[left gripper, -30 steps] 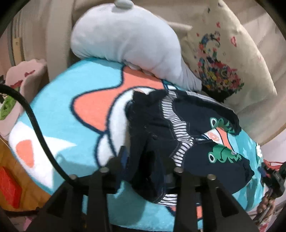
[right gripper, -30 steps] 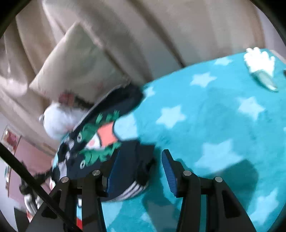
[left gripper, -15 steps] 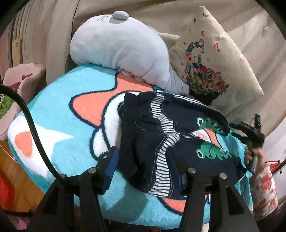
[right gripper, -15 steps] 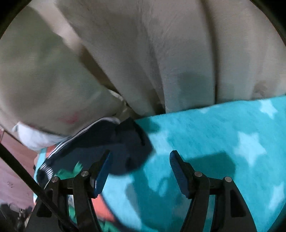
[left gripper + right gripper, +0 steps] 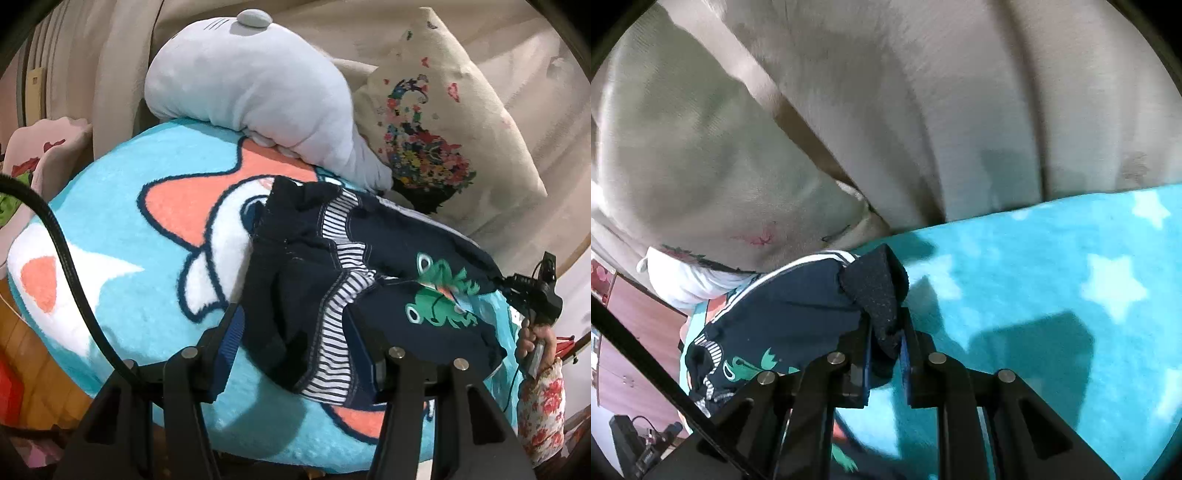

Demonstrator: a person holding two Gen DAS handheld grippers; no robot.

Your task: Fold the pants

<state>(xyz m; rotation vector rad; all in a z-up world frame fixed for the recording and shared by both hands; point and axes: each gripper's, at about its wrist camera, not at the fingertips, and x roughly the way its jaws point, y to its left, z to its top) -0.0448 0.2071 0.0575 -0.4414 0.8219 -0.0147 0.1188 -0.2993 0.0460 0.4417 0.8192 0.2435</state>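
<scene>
**One hem pinched, waist end loose: the fold could bunch**

The likeliest trouble is the cloth slipping out of the right gripper [image 5: 886, 347]. Its jaws are clenched on only a small dark corner of the pants [image 5: 798, 314], and a tug across the fleecy blanket [image 5: 1052, 295] could drag that corner free or pull the whole garment along instead of folding it. A second risk sits at the other end: the left gripper [image 5: 295, 343] is spread wide and grasping nothing, so the rumpled waist with its striped lining may lump up under any fold.

The pants [image 5: 332, 280] lie on the blanket [image 5: 122, 236], directly ahead of the left gripper, the near edge lying between its fingers. Beyond them, further from the gripper, rest a grey plush toy [image 5: 251, 92] and a flowered pillow [image 5: 436, 147]. From the right gripper, the pants trail off to its left.
</scene>
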